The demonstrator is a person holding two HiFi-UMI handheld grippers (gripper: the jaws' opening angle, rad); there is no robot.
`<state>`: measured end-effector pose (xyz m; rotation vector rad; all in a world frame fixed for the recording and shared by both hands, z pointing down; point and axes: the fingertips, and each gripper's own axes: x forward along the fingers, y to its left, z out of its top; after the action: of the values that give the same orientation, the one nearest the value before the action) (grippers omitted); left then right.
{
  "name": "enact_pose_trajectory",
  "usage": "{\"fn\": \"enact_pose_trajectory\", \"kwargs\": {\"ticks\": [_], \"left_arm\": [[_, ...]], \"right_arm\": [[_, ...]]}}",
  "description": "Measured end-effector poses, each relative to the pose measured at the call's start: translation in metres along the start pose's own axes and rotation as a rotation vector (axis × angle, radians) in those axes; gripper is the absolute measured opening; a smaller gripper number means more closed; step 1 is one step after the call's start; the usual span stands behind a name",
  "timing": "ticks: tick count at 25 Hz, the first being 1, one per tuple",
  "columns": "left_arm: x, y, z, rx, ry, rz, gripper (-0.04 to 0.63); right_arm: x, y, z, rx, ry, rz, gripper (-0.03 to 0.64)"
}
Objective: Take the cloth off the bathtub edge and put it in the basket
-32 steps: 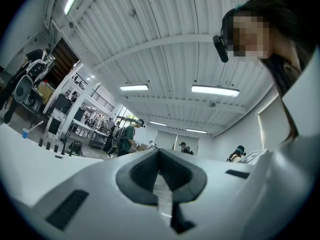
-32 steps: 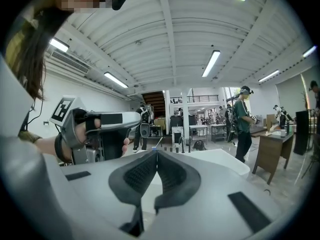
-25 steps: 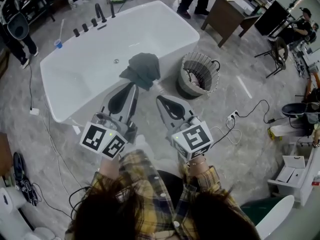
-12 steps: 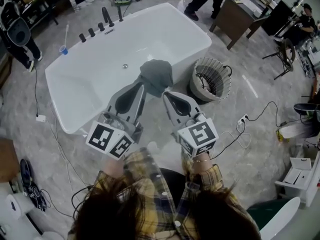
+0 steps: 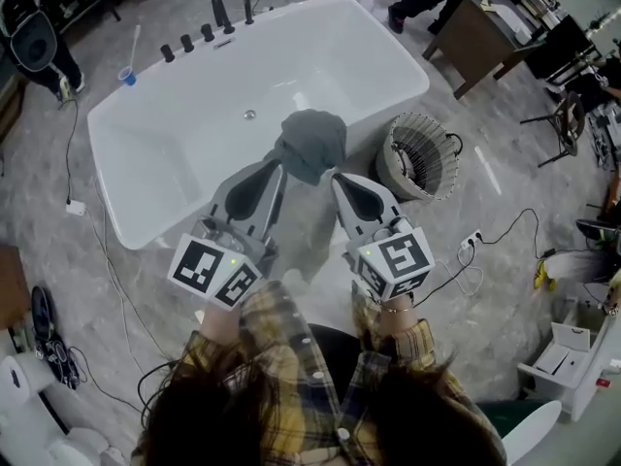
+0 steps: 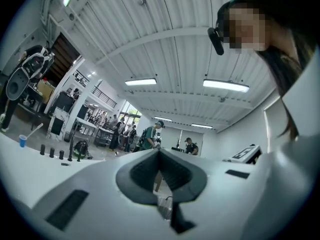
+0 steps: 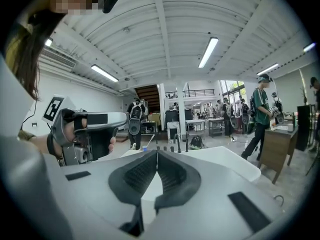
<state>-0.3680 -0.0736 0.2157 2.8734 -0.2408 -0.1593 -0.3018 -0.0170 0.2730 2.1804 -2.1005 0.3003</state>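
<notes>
- The cloth (image 5: 312, 144), one grey crumpled piece, is lying draped over the near edge of the bathtub (image 5: 165, 178), not yet lifted.
- Compared with a second ago, both tongs are sitting closer to it. The left tongs (image 5: 277, 166) are now reaching the cloth's lower left fold. The right tongs (image 5: 339, 177) are coming in just beside its lower right corner.
- Whether either tip is actually touching the fabric, I cannot tell from above.
- Both tongs are staying fully closed, pads pressed together with nothing between them. The left gripper view (image 6: 159, 151) and the right gripper view (image 7: 156, 153) both show this.
- For the task, I judge this is the approach ending. The tongs are needing to open before any grip on the cloth is possible.
- The basket (image 5: 396, 153), a single round woven one, is standing on the floor just right of the tub, near the cloth.
- Counting: one cloth, one bathtub, one basket and two tongs.
- Five dark tap fittings (image 5: 207, 34), as far as I can count, are standing along the far rim.
</notes>
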Motion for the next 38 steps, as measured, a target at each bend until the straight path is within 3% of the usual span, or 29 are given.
{"fn": "enact_pose_trajectory", "kwargs": {"ticks": [10,16,24,32,38], "left_arm": [[0.078,0.05,0.0,-0.029,-0.012,0.083,0.017],[0.161,0.052,0.003,-0.026,-0.034,0.113,0.017],[0.242,0.062,0.003,-0.008,-0.084,0.223,0.017],[0.274,0.075,0.003,0.025,-0.105,0.379,0.017],[0.284,0.082,-0.003,0.032,-0.096,0.43,0.017]], "right_arm": [[0.065,-0.056,0.006,-0.014,0.054,0.097,0.015],[0.089,-0.132,0.027,-0.037,0.067,0.151,0.015],[0.121,-0.211,0.047,-0.058,0.055,0.28,0.015],[0.142,-0.25,0.051,-0.065,0.058,0.418,0.015],[0.153,-0.264,0.048,-0.042,0.061,0.46,0.015]]}}
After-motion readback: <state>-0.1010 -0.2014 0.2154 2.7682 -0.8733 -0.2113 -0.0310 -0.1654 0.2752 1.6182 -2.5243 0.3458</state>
